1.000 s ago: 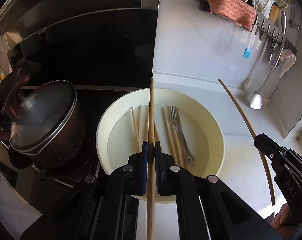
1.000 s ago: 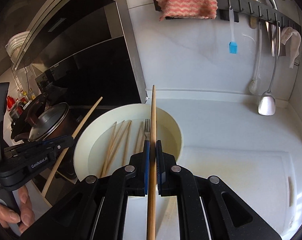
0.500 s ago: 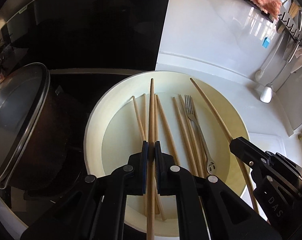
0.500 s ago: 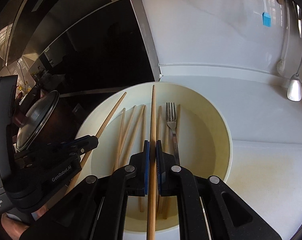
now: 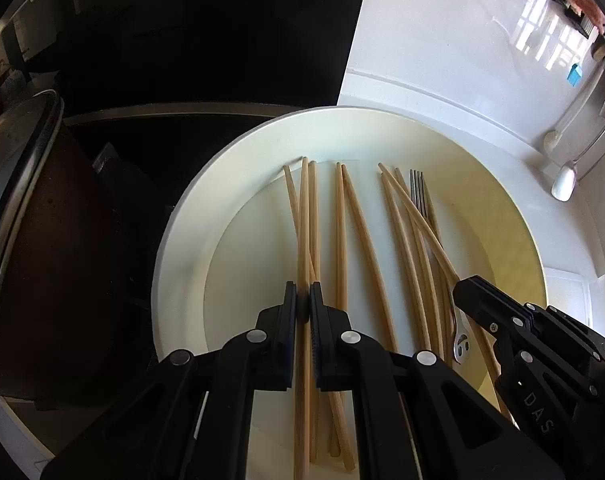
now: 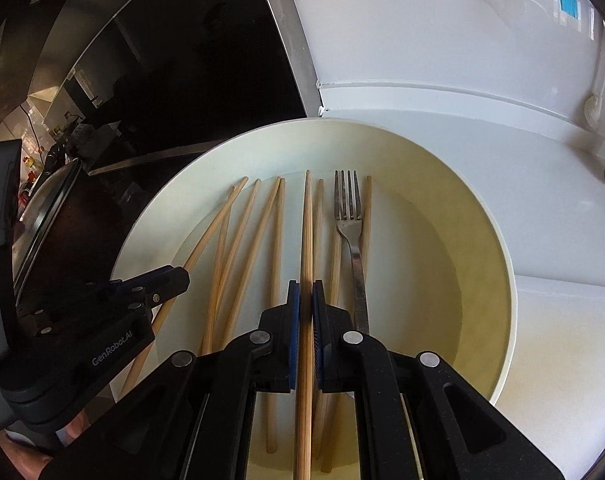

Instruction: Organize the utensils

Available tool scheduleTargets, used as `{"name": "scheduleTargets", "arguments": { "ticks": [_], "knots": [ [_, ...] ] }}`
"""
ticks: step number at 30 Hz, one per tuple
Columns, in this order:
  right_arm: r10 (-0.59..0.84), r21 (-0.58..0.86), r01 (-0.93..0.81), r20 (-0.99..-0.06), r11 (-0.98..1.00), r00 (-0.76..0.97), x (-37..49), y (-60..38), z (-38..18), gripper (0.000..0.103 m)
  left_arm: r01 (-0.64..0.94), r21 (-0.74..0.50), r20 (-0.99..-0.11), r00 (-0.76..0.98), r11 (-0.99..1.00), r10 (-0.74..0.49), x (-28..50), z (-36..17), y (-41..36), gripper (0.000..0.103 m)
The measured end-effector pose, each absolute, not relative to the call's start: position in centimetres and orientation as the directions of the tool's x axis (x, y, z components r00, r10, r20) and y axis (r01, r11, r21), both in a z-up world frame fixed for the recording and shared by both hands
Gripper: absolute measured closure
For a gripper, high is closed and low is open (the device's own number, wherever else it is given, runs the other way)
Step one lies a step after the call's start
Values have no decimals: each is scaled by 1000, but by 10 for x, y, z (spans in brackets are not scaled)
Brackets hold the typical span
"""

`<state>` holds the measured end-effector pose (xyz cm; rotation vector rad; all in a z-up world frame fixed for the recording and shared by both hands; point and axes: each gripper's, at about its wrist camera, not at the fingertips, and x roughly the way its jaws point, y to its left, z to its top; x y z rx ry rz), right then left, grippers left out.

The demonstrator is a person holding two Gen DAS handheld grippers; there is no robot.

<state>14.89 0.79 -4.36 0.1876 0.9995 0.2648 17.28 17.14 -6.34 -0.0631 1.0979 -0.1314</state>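
A cream round basin (image 5: pixel 182 240) (image 6: pixel 498 240) holds several wooden chopsticks (image 5: pixel 366 240) (image 6: pixel 276 240) and a metal fork (image 6: pixel 352 232) (image 5: pixel 418 192). My left gripper (image 5: pixel 302 300) is shut on one chopstick (image 5: pixel 302 220), its tip low inside the basin at the left. My right gripper (image 6: pixel 305 296) is shut on another chopstick (image 6: pixel 306 220), tip down in the basin just left of the fork. Each gripper shows in the other's view, the right one (image 5: pixel 502 320) at the basin's right and the left one (image 6: pixel 142 284) at its left.
A dark pot with a glass lid (image 5: pixel 18 200) (image 6: pixel 46 208) stands on the black stove left of the basin. White counter (image 6: pixel 562 340) lies to the right. A ladle (image 5: pixel 564 180) and other tools hang on the white wall at the far right.
Both grippers have moved down and forward over the basin, lowering their held chopsticks until the tips lie among the chopsticks inside it. Both stay shut.
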Motion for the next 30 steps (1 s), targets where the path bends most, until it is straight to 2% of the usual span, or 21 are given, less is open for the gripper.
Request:
{"name": "scheduleTargets", "arguments": {
  "ticks": [13,17,18,19,21,22,23,28,30],
  "knots": [
    [304,281,-117,-859,953,412,162,11,-70,97,90,-113,-911,387,990,-139,179,-84,164,93],
    [307,287,-110,-864,952,400,163,9,-72,94,82,-118,-917,373,990,-140,178,-85,161,78],
    [302,284,-104,-865,953,402,161,7,-70,81,80,-116,-917,374,990,-138,177,-84,162,76],
    [296,281,-97,-862,955,411,160,4,-67,71,77,-116,-917,375,990,-136,176,-83,162,66],
    [285,272,-94,-853,958,438,156,0,-60,69,84,-115,-907,398,990,-139,172,-77,162,48],
    [278,265,-93,-850,960,448,154,-3,-56,69,73,-87,-901,420,994,-110,170,-73,161,30],
    [272,259,-92,-846,961,459,153,-6,-52,69,63,-68,-892,442,996,-89,167,-68,161,23],
    [239,224,-91,-830,970,504,141,-17,-33,63,52,-65,-878,472,997,-81,158,-51,163,21],
    [234,217,-93,-829,972,508,137,-21,-29,60,41,-32,-876,480,999,-48,156,-44,162,16]
  ]
}}
